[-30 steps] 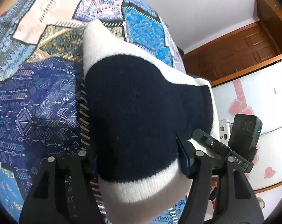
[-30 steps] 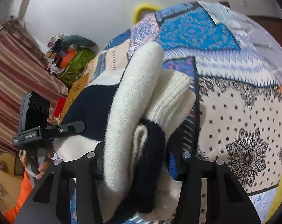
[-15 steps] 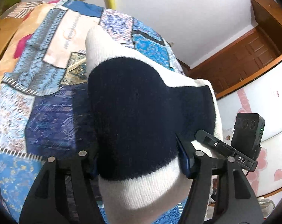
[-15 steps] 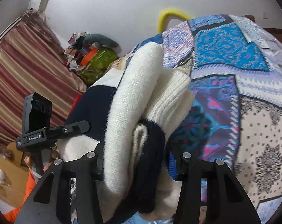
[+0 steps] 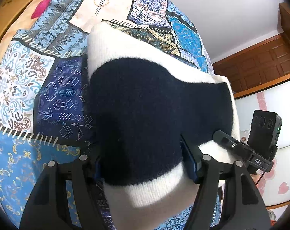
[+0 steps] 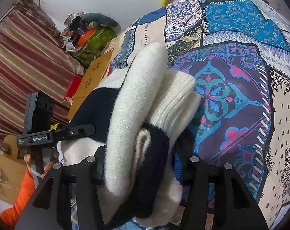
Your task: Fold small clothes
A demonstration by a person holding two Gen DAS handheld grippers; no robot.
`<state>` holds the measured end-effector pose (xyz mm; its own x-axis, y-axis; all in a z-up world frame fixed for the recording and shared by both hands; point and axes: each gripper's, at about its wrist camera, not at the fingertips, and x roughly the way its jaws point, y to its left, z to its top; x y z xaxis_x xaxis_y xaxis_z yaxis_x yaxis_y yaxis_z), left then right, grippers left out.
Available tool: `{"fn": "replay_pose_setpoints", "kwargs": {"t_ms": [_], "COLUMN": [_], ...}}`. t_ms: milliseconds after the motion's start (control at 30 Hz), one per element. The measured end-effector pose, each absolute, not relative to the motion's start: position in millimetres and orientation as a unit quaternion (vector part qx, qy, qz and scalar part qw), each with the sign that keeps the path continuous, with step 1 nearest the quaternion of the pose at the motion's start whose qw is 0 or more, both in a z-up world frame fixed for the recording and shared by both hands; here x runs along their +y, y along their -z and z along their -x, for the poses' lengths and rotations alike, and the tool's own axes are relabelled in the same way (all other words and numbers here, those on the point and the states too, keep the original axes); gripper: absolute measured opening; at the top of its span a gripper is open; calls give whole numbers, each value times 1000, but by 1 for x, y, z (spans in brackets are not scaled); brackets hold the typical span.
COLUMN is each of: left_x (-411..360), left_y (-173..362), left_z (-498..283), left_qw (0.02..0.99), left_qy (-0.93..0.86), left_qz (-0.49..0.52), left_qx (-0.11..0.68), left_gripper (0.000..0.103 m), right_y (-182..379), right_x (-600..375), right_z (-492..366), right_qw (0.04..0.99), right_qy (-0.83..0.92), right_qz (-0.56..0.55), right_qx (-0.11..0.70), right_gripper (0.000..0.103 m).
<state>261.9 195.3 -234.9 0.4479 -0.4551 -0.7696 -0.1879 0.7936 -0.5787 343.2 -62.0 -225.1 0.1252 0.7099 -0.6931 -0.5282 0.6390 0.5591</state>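
Both grippers clamp one folded knit above the patchwork bed.

Left wrist: the left gripper (image 5: 143,163) jaws pinch the cream-and-navy knitted garment (image 5: 154,115) — held over the blue patterned quilt (image 5: 49,95).
Right wrist: the right gripper (image 6: 139,164) jaws squeeze its bunched folded layers (image 6: 141,115) — the left gripper (image 6: 49,134) alongside.

A thick knitted garment (image 5: 156,115), navy with cream bands, is bunched in folded layers. It is held raised above the patchwork bedspread (image 5: 49,88).
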Motion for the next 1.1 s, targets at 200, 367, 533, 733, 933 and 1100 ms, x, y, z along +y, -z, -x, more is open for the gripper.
{"fn": "replay_pose_setpoints", "kwargs": {"t_ms": [200,367,533,733,933,1100], "left_x": [194,192,186,168,140,110], "left_y": [231,216,188,133,64,12], "left_z": [-253,-243,-227,-195,-155,-106], "left_qw": [799,819,851,895,942,973], "left_qy": [71,44,3,-15,-19,-24], "left_qz": [298,257,200,148,109,76], "left_qx": [517,512,486,421,317,219], "left_gripper": [71,71,70,70,70,70], "right_y": [230,220,188,134,70,29], "right_x": [-74,-90,-106,-125,-130,-136], "right_z": [-336,-325,-306,-276,-233,-189], "right_qw": [751,763,798,835,870,888], "right_qy": [-404,-394,-380,-381,-392,-402], "right_qz": [-93,-91,-64,-58,-62,-74], "right_qx": [513,505,463,392,293,211], "right_gripper": [60,61,61,61,61,61]}}
